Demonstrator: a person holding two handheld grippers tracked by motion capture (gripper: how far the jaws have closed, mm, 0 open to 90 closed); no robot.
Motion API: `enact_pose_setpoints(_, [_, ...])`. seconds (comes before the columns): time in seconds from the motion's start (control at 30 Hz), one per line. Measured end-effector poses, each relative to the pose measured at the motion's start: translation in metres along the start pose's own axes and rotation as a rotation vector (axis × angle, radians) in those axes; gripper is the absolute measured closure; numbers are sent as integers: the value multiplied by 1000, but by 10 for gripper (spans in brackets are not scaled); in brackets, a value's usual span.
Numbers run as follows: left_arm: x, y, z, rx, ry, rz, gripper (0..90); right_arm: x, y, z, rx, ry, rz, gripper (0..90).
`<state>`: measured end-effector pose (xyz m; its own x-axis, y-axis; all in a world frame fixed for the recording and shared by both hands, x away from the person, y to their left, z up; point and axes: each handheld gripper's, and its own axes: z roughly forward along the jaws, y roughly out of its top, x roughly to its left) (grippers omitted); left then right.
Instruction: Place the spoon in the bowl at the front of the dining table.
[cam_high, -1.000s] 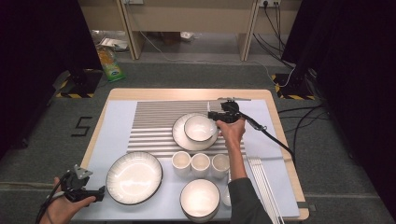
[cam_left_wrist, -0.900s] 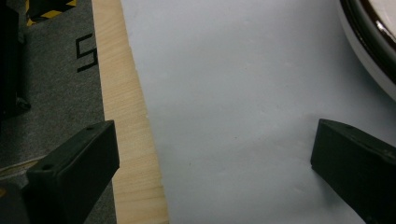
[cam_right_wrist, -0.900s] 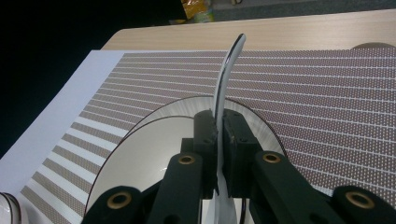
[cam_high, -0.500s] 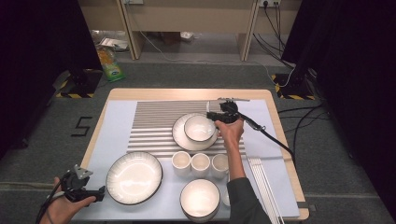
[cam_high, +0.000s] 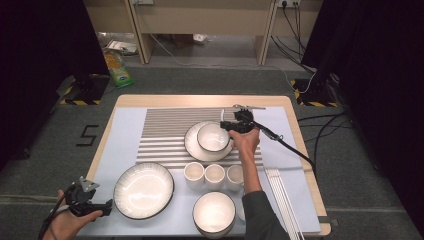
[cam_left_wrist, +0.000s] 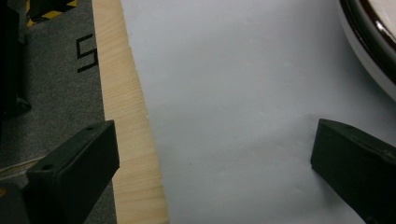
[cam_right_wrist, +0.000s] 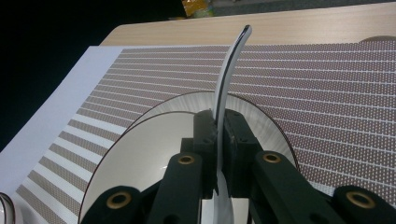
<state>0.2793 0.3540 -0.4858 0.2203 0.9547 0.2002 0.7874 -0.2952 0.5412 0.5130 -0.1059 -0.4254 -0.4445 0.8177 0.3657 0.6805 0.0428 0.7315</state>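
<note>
My right gripper (cam_high: 226, 125) (cam_right_wrist: 217, 126) is shut on a white curved spoon (cam_right_wrist: 229, 70), gripped near its lower part so the handle rises past the jaws. It hovers at the right rim of a white bowl (cam_high: 212, 137) (cam_right_wrist: 140, 154) that sits on a small plate (cam_high: 192, 145) (cam_right_wrist: 266, 126). In the high view the spoon (cam_high: 222, 115) stands just behind the bowl. My left gripper (cam_high: 107, 206) (cam_left_wrist: 215, 158) is open with nothing between its jaws, low over the table's front left edge, just left of a large dark-rimmed plate (cam_high: 143, 190) (cam_left_wrist: 369, 42).
Three white cups (cam_high: 215, 175) stand in a row in front of the bowl, and another bowl (cam_high: 214, 212) sits at the front edge. A striped placemat (cam_high: 165, 135) lies on the pale blue cover (cam_left_wrist: 233, 93). White sticks (cam_high: 282, 200) lie at the right.
</note>
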Motion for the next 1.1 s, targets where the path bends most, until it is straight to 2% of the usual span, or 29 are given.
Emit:
enact_pose_setpoints(0.27, [0,0,0,0,1,1,0,-4,-4,0,4,-4,3,847])
enact_pose_setpoints(0.63, [-1,0,0,0,6,3,1,-7,-5,-4,9,-12,-20,834])
enact_pose_setpoints(0.97, [-1,0,0,-2,7,3,1,-8,-6,-7,19,-47,-54,804])
enact_pose_setpoints(1.1, [-1,0,0,-2,6,2,1,-8,-8,-6,31,-62,-67,762])
